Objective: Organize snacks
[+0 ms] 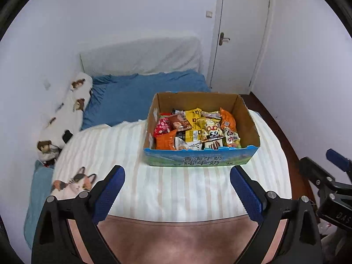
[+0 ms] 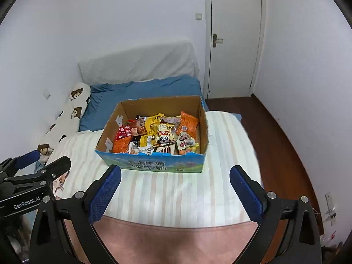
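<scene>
Snacks [image 1: 195, 129] fill cardboard box [image 1: 199, 161] on striped blanket [image 1: 176, 189].

Striped quilt [image 1: 187, 189] free in front; snack box [image 1: 198, 160] open-topped, walls block sides.

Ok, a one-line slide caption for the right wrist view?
Open right tongs hover before a cardboard box heaped with snack packets on a striped blanket.
</scene>
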